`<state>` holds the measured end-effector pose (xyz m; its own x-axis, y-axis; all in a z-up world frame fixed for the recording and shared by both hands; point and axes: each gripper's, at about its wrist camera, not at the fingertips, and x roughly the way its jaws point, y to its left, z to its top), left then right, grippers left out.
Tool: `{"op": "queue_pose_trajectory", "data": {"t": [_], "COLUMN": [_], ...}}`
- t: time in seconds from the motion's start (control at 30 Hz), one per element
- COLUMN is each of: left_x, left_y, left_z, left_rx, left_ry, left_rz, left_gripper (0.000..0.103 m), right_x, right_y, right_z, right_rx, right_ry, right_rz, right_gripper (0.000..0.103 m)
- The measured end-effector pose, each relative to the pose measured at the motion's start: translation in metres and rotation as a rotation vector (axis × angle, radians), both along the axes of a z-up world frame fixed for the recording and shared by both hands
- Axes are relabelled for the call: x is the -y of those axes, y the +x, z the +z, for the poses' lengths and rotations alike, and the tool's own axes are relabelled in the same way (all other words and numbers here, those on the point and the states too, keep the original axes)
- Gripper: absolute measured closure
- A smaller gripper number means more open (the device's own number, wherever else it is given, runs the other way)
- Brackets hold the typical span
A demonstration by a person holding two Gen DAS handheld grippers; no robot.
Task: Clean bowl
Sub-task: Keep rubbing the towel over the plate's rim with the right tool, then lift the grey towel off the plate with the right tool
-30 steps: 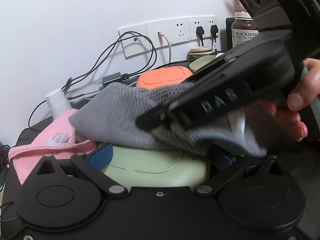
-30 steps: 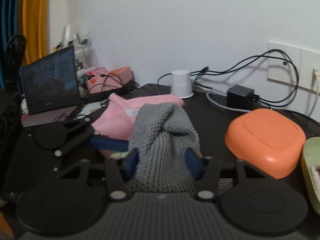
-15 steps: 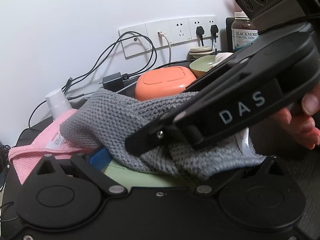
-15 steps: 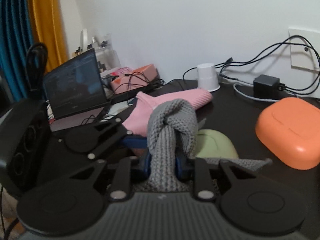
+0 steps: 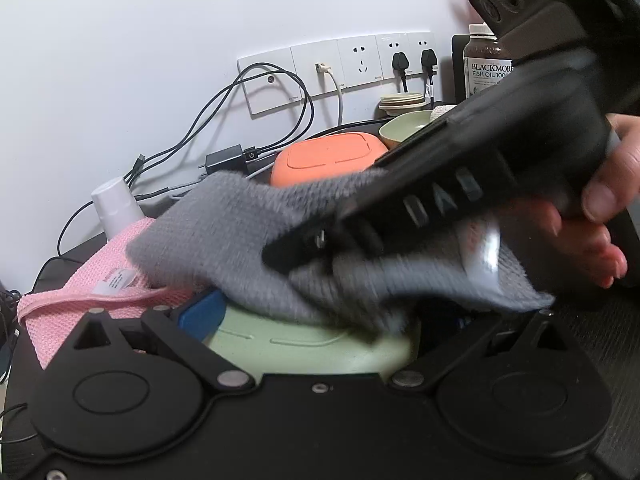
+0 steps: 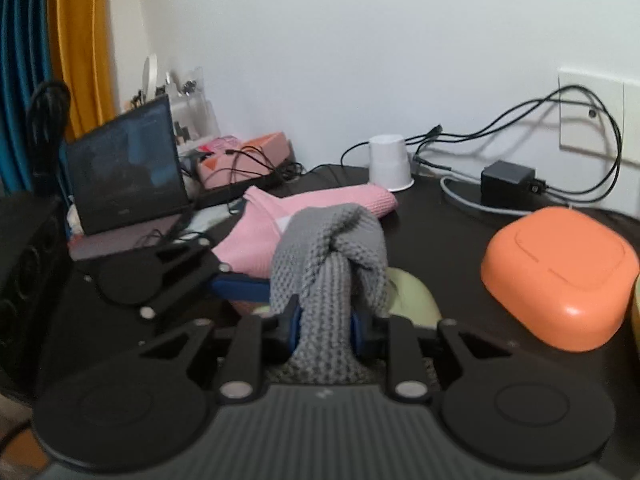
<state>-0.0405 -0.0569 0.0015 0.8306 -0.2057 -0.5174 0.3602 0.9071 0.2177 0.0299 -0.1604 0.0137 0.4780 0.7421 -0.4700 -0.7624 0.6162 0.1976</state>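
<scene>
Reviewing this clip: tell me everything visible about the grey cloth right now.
The grey cloth is a knitted, waffle-textured fabric. The right hand-held gripper is shut on a bunched fold of it between its blue pads, so it humps up above the jaws. It drapes over the upturned pale green bowl, which sits between the left hand-held gripper's fingers. A white label shows near one edge. It overlaps the pink cloth behind.

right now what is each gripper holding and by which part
Right gripper pinches the grey knitted cloth at a bunched fold. Left gripper clamps the upturned pale green bowl by its sides.
</scene>
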Motion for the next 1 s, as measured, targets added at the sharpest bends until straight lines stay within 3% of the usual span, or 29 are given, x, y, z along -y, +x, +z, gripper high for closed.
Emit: {"op": "queue_pose_trajectory", "data": {"t": [0.07, 0.17, 0.43, 0.53, 0.67, 0.73, 0.8, 0.9, 1.0], "left_x": [-0.001, -0.006, -0.026, -0.029, -0.037, -0.044, -0.053, -0.066, -0.069], "left_y": [0.002, 0.007, 0.028, 0.035, 0.041, 0.043, 0.043, 0.042, 0.036], "left_z": [0.0, 0.0, 0.003, 0.003, 0.006, 0.007, 0.01, 0.018, 0.025], "left_rx": [0.001, 0.005, 0.011, 0.012, 0.015, 0.018, 0.013, 0.01, 0.052], "left_ry": [-0.002, -0.002, -0.016, -0.027, -0.087, -0.137, -0.199, -0.296, -0.306], "left_rz": [0.011, 0.051, 0.211, 0.253, 0.267, 0.274, 0.277, 0.292, 0.326], "left_gripper": [0.0, 0.0, 0.0, 0.0, 0.0, 0.0, 0.0, 0.0, 0.0], "right_x": [0.007, 0.02, 0.059, 0.064, 0.044, 0.03, 0.021, 0.025, 0.035], "right_y": [0.006, 0.012, 0.015, 0.016, 0.024, 0.025, 0.023, 0.006, -0.008], "right_z": [0.001, 0.004, 0.02, 0.021, 0.006, -0.001, -0.001, 0.012, 0.027], "right_rx": [-0.014, 0.044, 0.15, 0.162, 0.124, 0.122, 0.15, 0.259, 0.288], "right_ry": [0.02, 0.022, 0.166, 0.152, 0.055, 0.001, -0.031, -0.003, 0.026], "right_rz": [-0.073, -0.24, -0.518, -0.551, -0.49, -0.454, -0.452, -0.439, -0.38], "right_gripper": [0.08, 0.08, 0.081, 0.081, 0.08, 0.068, 0.029, 0.017, 0.01]}}
